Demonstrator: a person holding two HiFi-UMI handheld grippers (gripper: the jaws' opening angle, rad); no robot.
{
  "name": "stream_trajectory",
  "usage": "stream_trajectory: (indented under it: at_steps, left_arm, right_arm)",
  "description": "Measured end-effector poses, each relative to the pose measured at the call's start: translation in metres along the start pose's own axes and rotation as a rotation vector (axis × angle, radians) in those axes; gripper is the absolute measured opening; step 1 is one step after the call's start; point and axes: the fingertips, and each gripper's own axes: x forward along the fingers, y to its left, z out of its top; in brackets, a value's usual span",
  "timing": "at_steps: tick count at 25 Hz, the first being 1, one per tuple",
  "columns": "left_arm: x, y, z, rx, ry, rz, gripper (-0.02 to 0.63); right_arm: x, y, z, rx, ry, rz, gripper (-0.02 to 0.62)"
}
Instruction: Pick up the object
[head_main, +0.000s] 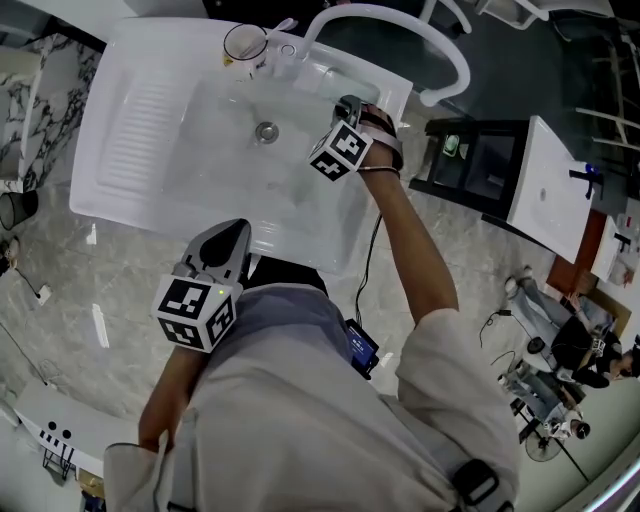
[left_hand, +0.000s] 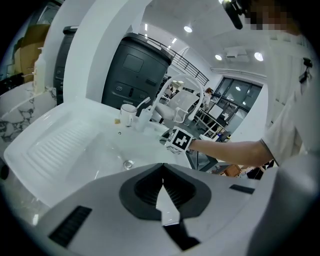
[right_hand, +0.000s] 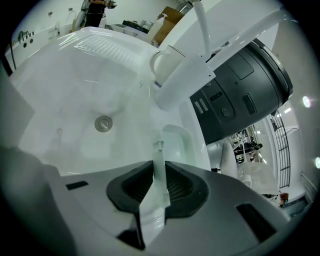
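Above white sink (head_main: 150, 130), right tongs (right_hand: 159, 164) around thin stick (right_hand: 158, 149); marble floor (head_main: 120, 270).

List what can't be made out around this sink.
1. Right gripper view: lower end of the thin white piece, buried between the fingers; its identity unclear.
2. Head view: that piece, hidden under the right gripper.
3. Head view: what the cup holds, too small.

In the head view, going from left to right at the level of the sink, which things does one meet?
The ribbed drainboard → drain → right tool, shut on a thin white stick → black stand → second white basin.
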Motion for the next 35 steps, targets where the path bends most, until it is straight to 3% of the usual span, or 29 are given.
stream_trajectory:
  at_steps: [22,27,35]
  left_arm:
    - [-0.007,0.006,0.000,-0.014,-0.006,-0.051,0.000]
    - [-0.009,0.005,0.000,0.032,-0.010,-0.042,0.000]
    - [-0.012,0.005,-0.001,-0.012,-0.013,-0.063,0.000]
  right_arm:
    - [-0.015,0.012,-0.002,0.072,0.025,0.020,0.071]
    - [-0.019,0.015,-0.002,0.080,0.028,0.020,0.071]
    - [-0.026,0.020,-0.003,0.085,0.036,0.030,0.071]
